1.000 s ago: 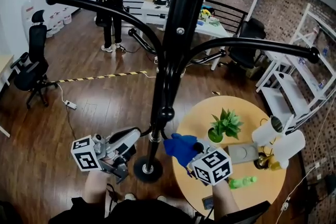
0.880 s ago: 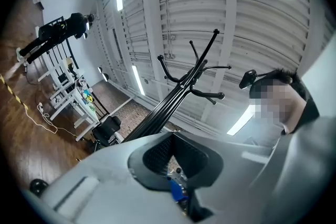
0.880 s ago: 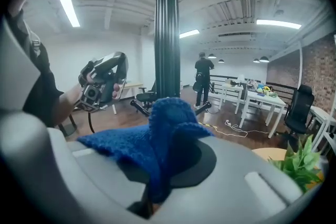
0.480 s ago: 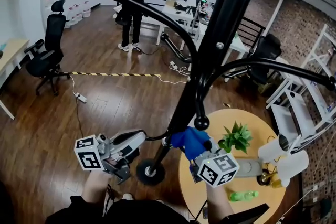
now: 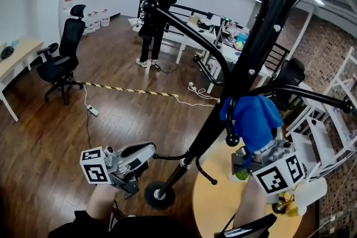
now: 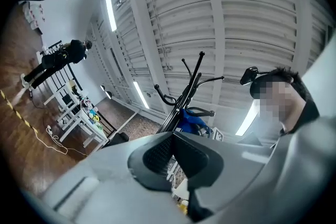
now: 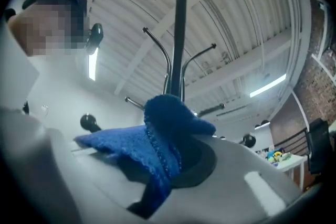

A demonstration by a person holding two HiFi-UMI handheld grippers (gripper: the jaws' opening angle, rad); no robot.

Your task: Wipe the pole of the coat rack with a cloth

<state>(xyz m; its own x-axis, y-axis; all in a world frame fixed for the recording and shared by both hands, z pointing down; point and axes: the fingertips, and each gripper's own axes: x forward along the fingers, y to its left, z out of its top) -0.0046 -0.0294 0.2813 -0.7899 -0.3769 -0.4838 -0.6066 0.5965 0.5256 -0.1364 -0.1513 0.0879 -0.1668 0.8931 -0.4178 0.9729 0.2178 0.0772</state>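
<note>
The black coat rack pole (image 5: 234,83) rises from its round base (image 5: 159,194) toward the upper right in the head view. A blue cloth (image 5: 251,119) is pressed against the pole at mid height, just below the curved arms, with my right gripper (image 5: 255,145) shut on it. In the right gripper view the cloth (image 7: 157,139) drapes over the jaws of the right gripper (image 7: 168,165), and the pole (image 7: 179,44) stands right behind it. My left gripper (image 5: 144,150) hovers low, left of the pole near the base, shut on nothing. In its own view the left gripper (image 6: 173,136) faces the rack (image 6: 185,93).
A round wooden table (image 5: 215,210) sits beside the base under my right arm. The rack's curved arms (image 5: 178,22) spread left and right. A person (image 5: 158,14) stands at the back by desks. A black office chair (image 5: 61,58) is at left and white shelving (image 5: 329,131) at right.
My right gripper has lifted the blue cloth up along the pole, from near the base to just under the arms. The head view has tilted upward. The left gripper has hardly moved.
</note>
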